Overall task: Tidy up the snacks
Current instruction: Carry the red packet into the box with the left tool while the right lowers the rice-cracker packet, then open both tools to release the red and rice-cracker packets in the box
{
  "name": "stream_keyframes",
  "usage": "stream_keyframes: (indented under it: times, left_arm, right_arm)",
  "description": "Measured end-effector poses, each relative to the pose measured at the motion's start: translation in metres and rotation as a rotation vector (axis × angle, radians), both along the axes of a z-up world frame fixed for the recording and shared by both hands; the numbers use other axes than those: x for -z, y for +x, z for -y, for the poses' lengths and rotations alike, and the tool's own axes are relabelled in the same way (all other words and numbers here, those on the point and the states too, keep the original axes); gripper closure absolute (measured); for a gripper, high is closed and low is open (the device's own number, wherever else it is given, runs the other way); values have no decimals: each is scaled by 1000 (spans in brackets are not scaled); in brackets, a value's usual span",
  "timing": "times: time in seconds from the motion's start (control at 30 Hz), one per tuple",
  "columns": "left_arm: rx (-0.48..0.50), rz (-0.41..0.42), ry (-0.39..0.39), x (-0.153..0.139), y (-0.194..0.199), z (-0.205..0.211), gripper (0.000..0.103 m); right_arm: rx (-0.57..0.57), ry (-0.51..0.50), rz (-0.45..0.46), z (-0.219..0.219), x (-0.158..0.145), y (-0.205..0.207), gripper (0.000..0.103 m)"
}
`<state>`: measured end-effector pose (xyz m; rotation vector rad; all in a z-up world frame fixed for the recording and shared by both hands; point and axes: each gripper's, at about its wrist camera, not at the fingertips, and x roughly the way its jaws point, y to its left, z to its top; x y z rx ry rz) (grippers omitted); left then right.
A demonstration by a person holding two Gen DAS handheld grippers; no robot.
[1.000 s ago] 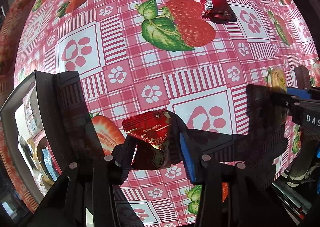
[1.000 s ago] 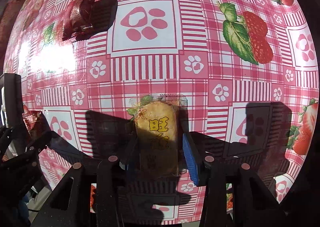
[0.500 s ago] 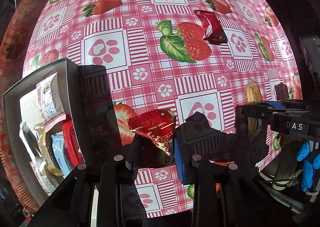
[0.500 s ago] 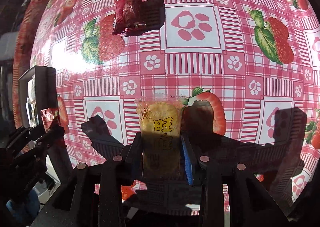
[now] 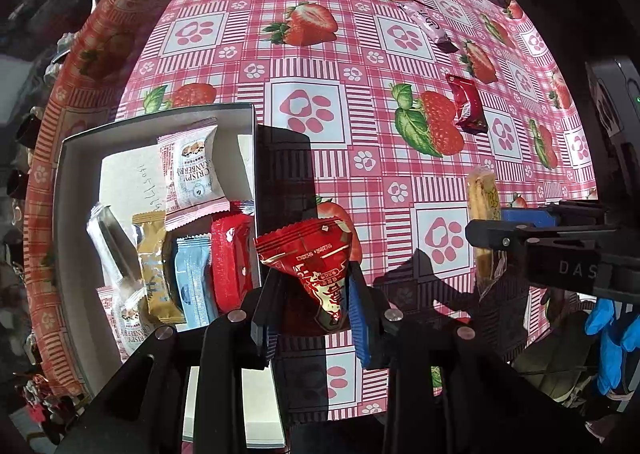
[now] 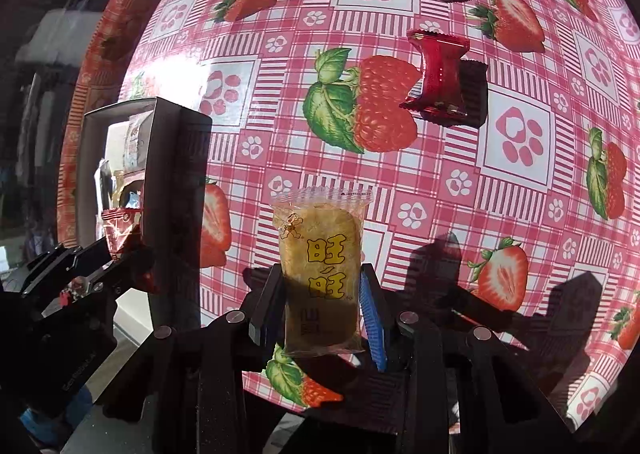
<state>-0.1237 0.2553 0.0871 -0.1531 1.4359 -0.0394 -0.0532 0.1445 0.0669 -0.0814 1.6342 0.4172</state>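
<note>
Both grippers have risen and travelled toward the box since the earlier frame, and much more of its interior now shows. Nearest, the left gripper (image 5: 314,314) has its jaws clamped on a red triangular packet (image 5: 316,266), held clear of the counter (image 5: 360,125) just beside the box (image 5: 254,157) wall. The box lies to this gripper's left, its long axis running away from the viewer, so the left hand is the nearer one. The right gripper (image 6: 320,318) has its jaws clamped on a yellow rice cracker pack (image 6: 318,254), upright, with the box well apart to its left. Farther out, a red wrapped snack (image 5: 466,105) and a pink stick pack (image 5: 424,21) lie on the counter. The box's near end is hidden behind the left gripper, and its free space is hard to judge.
</note>
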Motion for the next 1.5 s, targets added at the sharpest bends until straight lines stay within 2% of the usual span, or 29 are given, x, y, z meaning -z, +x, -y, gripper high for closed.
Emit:
stream_keyframes:
  times: [0.2, 0.4, 0.73, 1.03, 1.4, 1.43, 1.5]
  left_arm:
    - [-100, 4, 9, 1, -21, -40, 70]
    - [-199, -14, 15, 7, -45, -78, 70]
    - [-295, -48, 21, 19, -72, -114, 70]
    - [-328, -80, 18, 31, -84, -129, 70]
    - [-332, -103, 24, 38, -91, -135, 69]
    - [-334, -105, 26, 39, -89, -134, 69]
    - [-337, -114, 28, 40, -90, -132, 59]
  right_arm:
    - [-93, 16, 9, -56, -6, -15, 65]
    - [-182, 40, 12, -91, -2, -29, 65]
    - [-313, 62, 4, -157, -5, -55, 65]
    - [-372, 64, -16, -197, 4, -68, 65]
    - [-387, 60, -37, -211, 9, -74, 65]
    - [-385, 60, -42, -211, 9, -74, 65]
    - [-380, 57, -53, -211, 11, -74, 65]
